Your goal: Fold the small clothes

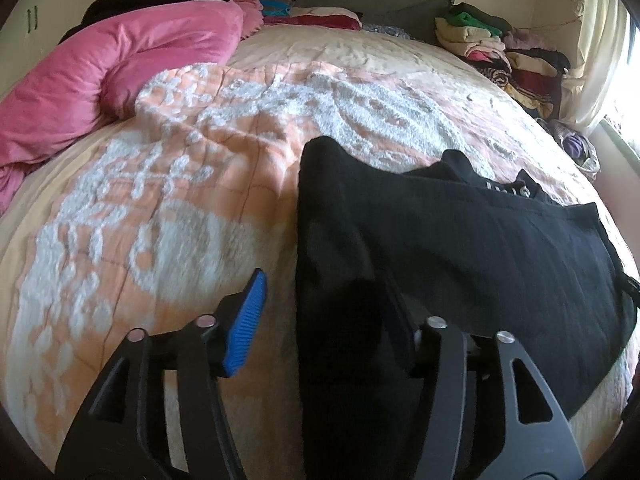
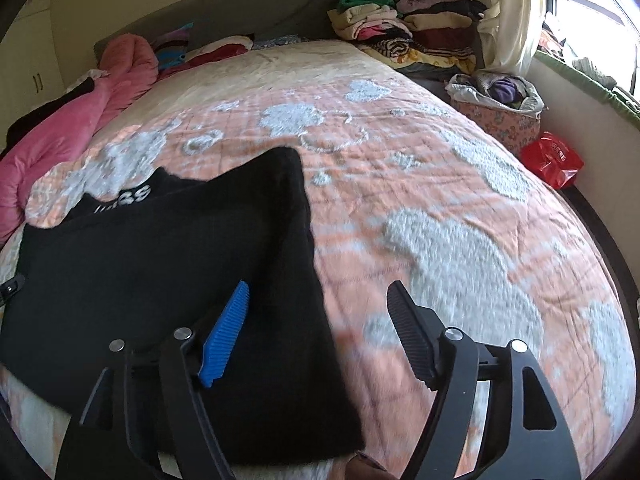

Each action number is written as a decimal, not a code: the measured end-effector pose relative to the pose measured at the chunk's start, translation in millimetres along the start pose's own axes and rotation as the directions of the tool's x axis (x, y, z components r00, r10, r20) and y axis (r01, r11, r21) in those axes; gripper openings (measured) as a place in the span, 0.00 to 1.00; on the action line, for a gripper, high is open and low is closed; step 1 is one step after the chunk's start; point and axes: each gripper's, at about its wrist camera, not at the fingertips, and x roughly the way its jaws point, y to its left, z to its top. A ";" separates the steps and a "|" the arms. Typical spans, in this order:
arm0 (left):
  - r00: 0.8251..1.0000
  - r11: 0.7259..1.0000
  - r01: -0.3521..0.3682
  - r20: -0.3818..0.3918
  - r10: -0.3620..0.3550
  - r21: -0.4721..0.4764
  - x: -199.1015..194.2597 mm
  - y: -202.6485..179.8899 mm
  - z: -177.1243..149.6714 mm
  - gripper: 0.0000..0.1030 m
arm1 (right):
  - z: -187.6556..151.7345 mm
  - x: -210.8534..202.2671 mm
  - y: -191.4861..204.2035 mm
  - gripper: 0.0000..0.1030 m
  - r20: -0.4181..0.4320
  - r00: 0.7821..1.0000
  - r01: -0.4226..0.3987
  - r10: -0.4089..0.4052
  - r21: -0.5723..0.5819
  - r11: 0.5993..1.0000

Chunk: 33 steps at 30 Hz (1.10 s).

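1. Left gripper (image 1: 320,316) — jaws standing apart, nothing pinched; blue pad over bare bedspread, dark pad over the left edge of the black garment (image 1: 460,240), contact with the cloth impossible to judge.
2. Right gripper (image 2: 320,328) — jaws likewise apart and empty; blue pad above the garment's right side, dark pad over open bedspread (image 2: 460,208).
3. Straddling, then, from both ends: each pair of tongs sits across one side edge of the same garment (image 2: 160,264), left tongs at its left edge, right tongs at its right edge.
4. Lying flat on the near part of the bed, long axis running left to right between the two grippers, neck band with white lettering at the far edge, near edge close to the bed's front.
5. Judged equally near for both hands — neither edge favoured; likely next move a re-grasp for another fold, either side over toward the middle or near edge carried toward the far one.
6. Farther out: pink duvet (image 1: 100,80) at the far left, stacked folded clothes (image 2: 408,36) in the far right corner.
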 end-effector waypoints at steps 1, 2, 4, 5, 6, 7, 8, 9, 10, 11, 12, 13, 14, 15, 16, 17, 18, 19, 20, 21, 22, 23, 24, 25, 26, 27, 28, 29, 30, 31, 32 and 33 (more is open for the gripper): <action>1.000 1.000 -0.002 0.001 0.002 -0.009 -3.5 2.7 -2.5 0.58 | -3.3 -3.2 1.7 0.72 0.002 1.000 -0.004 0.004 -0.005 1.000; 1.000 1.000 -0.003 0.003 0.003 -0.017 -6.7 4.8 -4.2 0.60 | -7.8 -8.2 4.9 0.73 0.007 1.000 -0.015 0.015 -0.016 1.000; 1.000 1.000 -0.004 0.012 0.005 -0.025 -14.4 7.8 -7.1 0.65 | -15.8 -18.7 12.2 0.76 0.017 0.999 -0.033 0.034 -0.039 0.999; 1.000 1.000 -0.006 0.017 0.006 -0.026 -18.4 8.4 -8.0 0.68 | -18.3 -23.1 17.0 0.79 0.024 0.999 -0.038 0.040 -0.049 0.998; 1.000 1.000 -0.006 0.023 0.007 -0.028 -22.5 8.7 -9.1 0.73 | -21.1 -27.8 20.5 0.82 0.032 0.998 -0.048 0.050 -0.059 0.997; 0.999 0.999 -0.008 0.035 0.009 -0.033 -28.5 9.4 -10.7 0.82 | -25.0 -34.1 25.6 0.84 0.039 0.997 -0.064 0.067 -0.073 0.995; 0.999 0.999 -0.012 0.046 0.013 -0.041 -33.5 10.3 -12.2 0.87 | -27.3 -38.3 29.0 0.88 0.046 0.996 -0.069 0.073 -0.082 0.994; 0.998 0.999 -0.010 0.054 0.013 -0.049 -36.7 11.3 -13.0 0.91 | -29.8 -43.4 33.0 0.91 0.054 0.996 -0.071 0.076 -0.094 0.993; 0.998 0.998 0.000 0.061 0.003 -0.058 -41.7 12.8 -14.5 0.91 | -33.2 -49.5 38.1 0.91 0.065 0.994 -0.081 0.089 -0.109 0.991; 0.998 0.998 0.002 0.063 0.002 -0.060 -44.2 12.8 -15.1 0.91 | -35.6 -54.2 41.6 0.93 0.072 0.992 -0.091 0.100 -0.118 0.989; 0.998 0.998 0.001 0.066 0.003 -0.061 -46.9 13.0 -15.8 0.91 | -37.7 -58.2 44.9 0.94 0.079 0.991 -0.098 0.109 -0.125 0.987; 0.997 0.998 -0.002 0.071 0.007 -0.063 -50.6 13.1 -17.2 0.91 | -41.2 -63.6 50.7 0.94 0.085 0.989 -0.112 0.125 -0.138 0.984; 0.997 0.998 -0.003 0.075 0.008 -0.063 -53.6 13.0 -18.6 0.91 | -43.2 -67.0 54.8 0.94 0.089 0.987 -0.119 0.133 -0.151 0.981; 0.997 0.998 -0.001 0.079 0.006 -0.061 -57.2 12.7 -20.1 0.91 | -45.3 -70.5 59.4 0.94 0.094 0.986 -0.123 0.139 -0.164 0.979; 0.997 0.998 0.000 0.081 0.005 -0.059 -59.2 12.7 -21.3 0.91 | -48.3 -75.2 66.1 0.95 0.099 0.984 -0.130 0.150 -0.185 0.974; 0.997 0.998 -0.001 0.082 0.005 -0.057 -61.6 12.3 -22.7 0.91 | -50.5 -78.1 71.5 0.95 0.099 0.982 -0.136 0.158 -0.202 0.970; 0.997 0.998 -0.003 0.083 0.007 -0.055 -63.7 12.0 -24.2 0.91 | -52.1 -81.1 76.6 0.95 0.101 0.981 -0.141 0.166 -0.217 0.966; 0.997 0.999 -0.005 0.083 0.009 -0.050 -66.2 11.9 -25.6 0.91 | -53.7 -83.8 82.0 0.95 0.102 0.979 -0.147 0.175 -0.232 0.961; 0.997 0.999 -0.006 0.082 0.010 -0.048 -67.7 12.1 -27.1 0.91 | -55.7 -86.7 88.7 0.95 0.100 0.977 -0.157 0.187 -0.254 0.954; 0.997 0.999 -0.004 0.077 0.008 -0.046 -68.7 12.7 -28.5 0.91 | -56.5 -88.8 94.2 0.95 0.099 0.975 -0.165 0.198 -0.272 0.948; 0.997 0.999 -0.003 0.073 0.006 -0.046 -68.9 13.6 -29.2 0.91 | -58.5 -91.2 101.3 0.96 0.097 0.973 -0.172 0.208 -0.290 0.942; 0.997 0.999 -0.004 0.072 0.007 -0.046 -68.8 14.5 -29.5 0.91 | -58.8 -91.8 105.5 0.96 0.096 0.972 -0.177 0.214 -0.302 0.937; 0.997 0.999 -0.009 0.071 0.012 -0.046 -69.0 16.0 -30.3 0.91 | -60.7 -92.7 110.9 0.96 0.095 0.971 -0.182 0.221 -0.314 0.932; 0.997 0.999 -0.012 0.071 0.015 -0.047 -68.8 16.7 -30.6 0.91 | -62.7 -93.7 117.9 0.96 0.091 0.969 -0.189 0.230 -0.326 0.926; 0.997 0.999 -0.015 0.069 0.018 -0.050 -68.7 18.2 -31.2 0.91 | -63.6 -93.3 122.4 0.96 0.086 0.968 -0.197 0.238 -0.335 0.921; 0.998 0.998 -0.017 0.067 0.021 -0.055 -69.0 19.6 -31.5 0.91 | -65.2 -93.6 128.7 0.96 0.078 0.965 -0.208 0.249 -0.345 0.915; 0.997 0.998 -0.017 0.068 0.021 -0.061 -68.9 21.9 -31.2 0.91 | -66.1 -93.6 135.1 0.96 0.074 0.963 -0.216 0.258 -0.357 0.909; 0.997 0.998 -0.017 0.068 0.022 -0.065 -69.2 23.3 -31.3 0.91 | -68.0 -94.3 141.5 0.96 0.073 0.961 -0.222 0.267 -0.368 0.903; 0.997 0.998 -0.018 0.067 0.023 -0.067 -69.3 24.7 -31.6 0.91 | -69.1 -94.6 145.8 0.96 0.070 0.959 -0.229 0.274 -0.377 0.898; 0.998 0.997 -0.020 0.064 0.025 -0.072 -68.9 26.8 -31.7 0.91 | -70.6 -94.8 151.3 0.96 0.065 0.957 -0.236 0.282 -0.388 0.891; 0.998 0.997 -0.021 0.062 0.026 -0.077 -68.7 28.3 -31.9 0.91 | -72.4 -94.6 158.9 0.96 0.061 0.955 -0.241 0.289 -0.405 0.882; 0.998 0.996 -0.021 0.061 0.026 -0.082 -68.5 30.1 -32.0 0.91 | -73.6 -94.2 164.1 0.96 0.057 0.954 -0.244 0.293 -0.416 0.876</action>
